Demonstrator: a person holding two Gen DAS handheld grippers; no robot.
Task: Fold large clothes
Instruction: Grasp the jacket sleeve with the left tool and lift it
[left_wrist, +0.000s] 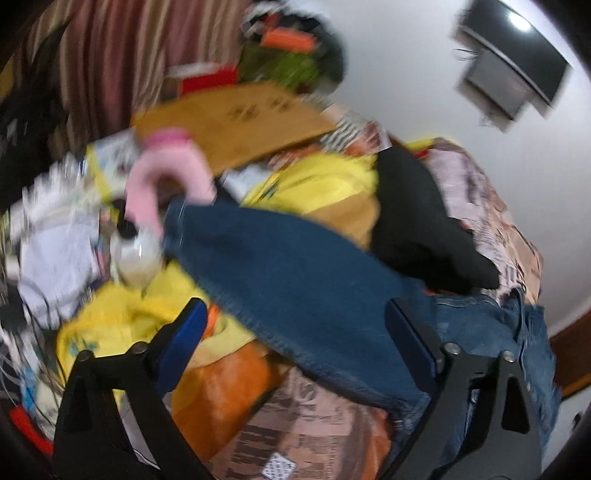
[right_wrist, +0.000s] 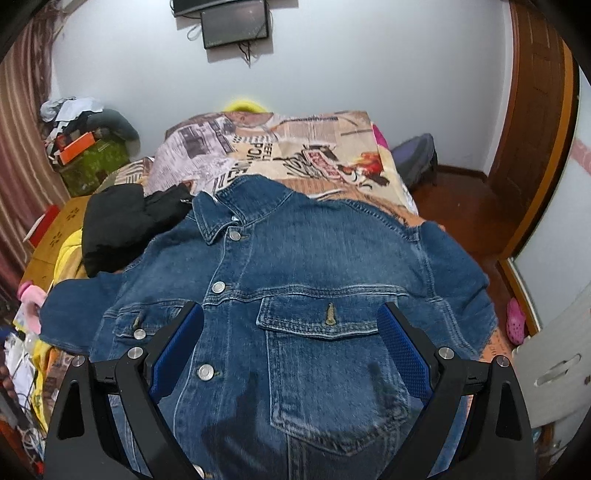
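L wrist view, blurred: the left gripper (left_wrist: 293, 325) had its jaws apart w/ nothing clamped. One denim sleeve (left_wrist: 295, 266) ran across the view between the blue pads (left_wrist: 186, 338), but neither pad seemed to press it – hard to be sure given the blur. The sleeve stuck out over the bed's side edge, above a heap of yellow cloth (left_wrist: 122, 317) and orange fabric (left_wrist: 218, 384). A black garment (left_wrist: 417, 218) lay just beyond it on the newsprint-pattern bedspread (left_wrist: 491, 206). Pink soft item (left_wrist: 173, 170), a wooden board (left_wrist: 240, 122) and misc clutter sat off the bed past that edge.

R wrist view, sharp: the right gripper (right_wrist: 290, 332) was also apart, holding nothing, poised over the chest of the denim jacket (right_wrist: 295, 266). Jacket lay front up, buttoned, collar (right_wrist: 236, 210) toward the far end of the bed, both sleeves spread out to the side edges, chest pocket (right_wrist: 325, 321) between the jaws. Black garment touched the jacket's shoulder near the same side edge as the clutter. Bedspread was bare toward the far end; wall screen (right_wrist: 234, 22) above, door (right_wrist: 535, 122) at the other side.

Progress, as a judgement: early stage. Jacket looked laid flat & smoothed, but no fold was visible – sleeves not brought in, hem not doubled up. Left gripper seemed lined up for the first sleeve fold. Black garment probably waiting too
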